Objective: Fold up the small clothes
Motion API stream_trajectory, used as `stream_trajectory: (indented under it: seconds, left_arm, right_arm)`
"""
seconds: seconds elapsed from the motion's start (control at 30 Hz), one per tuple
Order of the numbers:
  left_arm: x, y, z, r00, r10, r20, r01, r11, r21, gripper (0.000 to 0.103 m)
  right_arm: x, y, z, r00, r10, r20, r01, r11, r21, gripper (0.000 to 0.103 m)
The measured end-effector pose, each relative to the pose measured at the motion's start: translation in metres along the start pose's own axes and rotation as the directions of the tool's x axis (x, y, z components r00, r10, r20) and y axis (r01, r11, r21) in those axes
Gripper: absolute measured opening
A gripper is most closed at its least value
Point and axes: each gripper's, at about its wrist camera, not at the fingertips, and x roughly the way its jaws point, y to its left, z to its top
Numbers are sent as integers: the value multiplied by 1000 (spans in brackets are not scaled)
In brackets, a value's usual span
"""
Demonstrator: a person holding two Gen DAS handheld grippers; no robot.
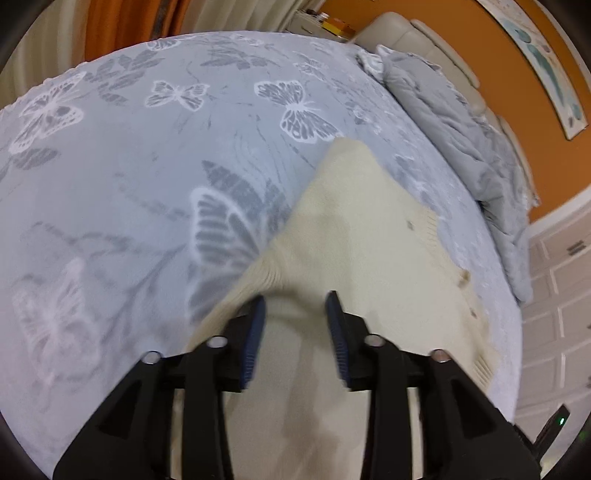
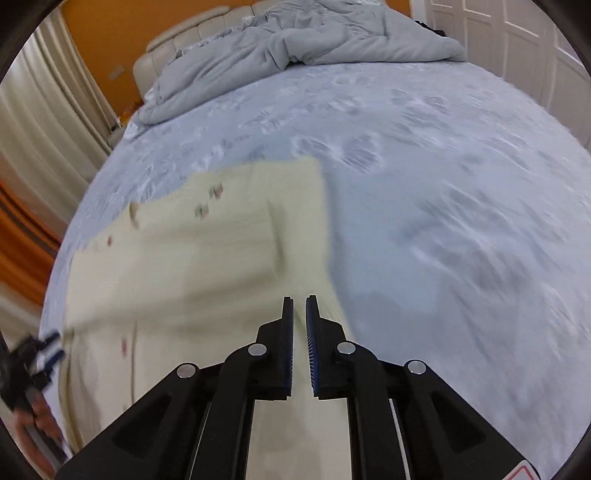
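A cream knit cardigan (image 1: pixel 369 236) with small buttons lies flat on the blue-grey butterfly bedspread (image 1: pixel 147 166). My left gripper (image 1: pixel 297 297) hovers over its ribbed edge with the jaws well apart and no cloth pinched between the blue pads. In the right wrist view the cardigan (image 2: pixel 221 229) spreads left of centre, folded to a straight right edge. My right gripper (image 2: pixel 300 298) stands above that edge with only a narrow gap between its pads and nothing in it. The left gripper (image 2: pixel 48 350) and a hand (image 2: pixel 40 413) show blurred at the far left.
A crumpled grey duvet (image 2: pixel 295 37) is heaped at the head of the bed against a padded beige headboard (image 2: pixel 192 40). White panelled doors (image 2: pixel 498 37) stand to the right of the bed. Curtains (image 1: pixel 110 26) hang beyond the far edge. The bedspread (image 2: pixel 443 184) stretches right of the cardigan.
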Motion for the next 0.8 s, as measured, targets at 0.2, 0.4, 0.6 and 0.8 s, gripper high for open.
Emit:
stream_trajectory:
  seconds: [0.2, 0.4, 0.6, 0.8]
  left_arm:
    - [-66, 31, -58, 995, 88, -35, -81, 984, 157, 69]
    - [-106, 88, -134, 970, 161, -183, -136, 980, 143, 77]
    - [-112, 87, -166, 963, 200, -179, -161, 965, 208, 87]
    - [-113, 92, -156, 965, 144, -220, -119, 985, 124, 30]
  right_arm:
    - [-50, -42, -97, 986, -101, -135, 105, 994, 26, 50]
    - [-67, -56, -182, 959, -47, -281, 73, 994, 84, 58]
    - [-57, -53, -196, 967, 7, -254, 33, 988, 151, 63]
    - [-50, -42, -186, 962, 124, -243, -65, 970, 236, 10]
